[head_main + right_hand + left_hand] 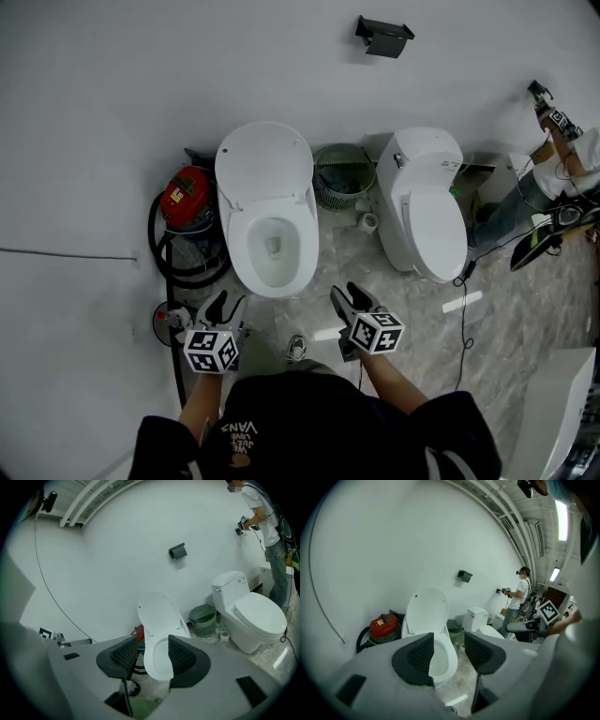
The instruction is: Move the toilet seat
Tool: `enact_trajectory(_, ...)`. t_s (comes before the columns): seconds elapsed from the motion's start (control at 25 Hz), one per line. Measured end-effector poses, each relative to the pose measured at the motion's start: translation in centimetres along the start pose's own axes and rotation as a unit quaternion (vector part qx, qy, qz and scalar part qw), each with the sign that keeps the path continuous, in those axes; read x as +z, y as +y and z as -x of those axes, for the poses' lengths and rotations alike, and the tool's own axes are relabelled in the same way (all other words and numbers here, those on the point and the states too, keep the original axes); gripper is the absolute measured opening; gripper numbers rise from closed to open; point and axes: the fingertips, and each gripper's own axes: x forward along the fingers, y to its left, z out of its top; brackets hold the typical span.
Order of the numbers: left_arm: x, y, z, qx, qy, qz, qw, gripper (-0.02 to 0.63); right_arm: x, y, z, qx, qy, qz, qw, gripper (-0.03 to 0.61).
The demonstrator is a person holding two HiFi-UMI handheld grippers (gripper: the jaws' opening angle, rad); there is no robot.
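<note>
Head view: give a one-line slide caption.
Left hand-held gripper and right hand-held gripper, both open, face the open-lidded toilet.

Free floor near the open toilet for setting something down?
Bare: floor strip between open toilet and closed toilet, before the green basket. Crowded: left of the open toilet, red vacuum and hose.

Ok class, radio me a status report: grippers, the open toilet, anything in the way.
Left gripper and right gripper open, empty, short of the toilet. Lid up against wall, untouched. Nothing between; red vacuum beside it.
</note>
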Motion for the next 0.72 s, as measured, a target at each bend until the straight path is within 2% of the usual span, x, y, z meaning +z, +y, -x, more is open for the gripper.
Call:
enact_trajectory(0.2,-4.0,2.2,-2.2,0.022,0.053,0.012,0.9983,0.214,-2.9,-2.1,-2.3,-0.023,0.033,-0.016,0.999,0.184)
enact_trajectory(0.4,-7.6,5.4,-4.2,0.032,0.104,0.060,0.9922,0.246,-5.7,-4.1,-4.9,-0.058,0.052,-0.058,0.995,0.192)
enact_trajectory(0.72,-12.2,9.6,-8.6,0.015,0.161,0.091,0.9827,0.266,-10.0,-7.3,-9.7,-0.112,0.087,-0.101,0.985,0.222)
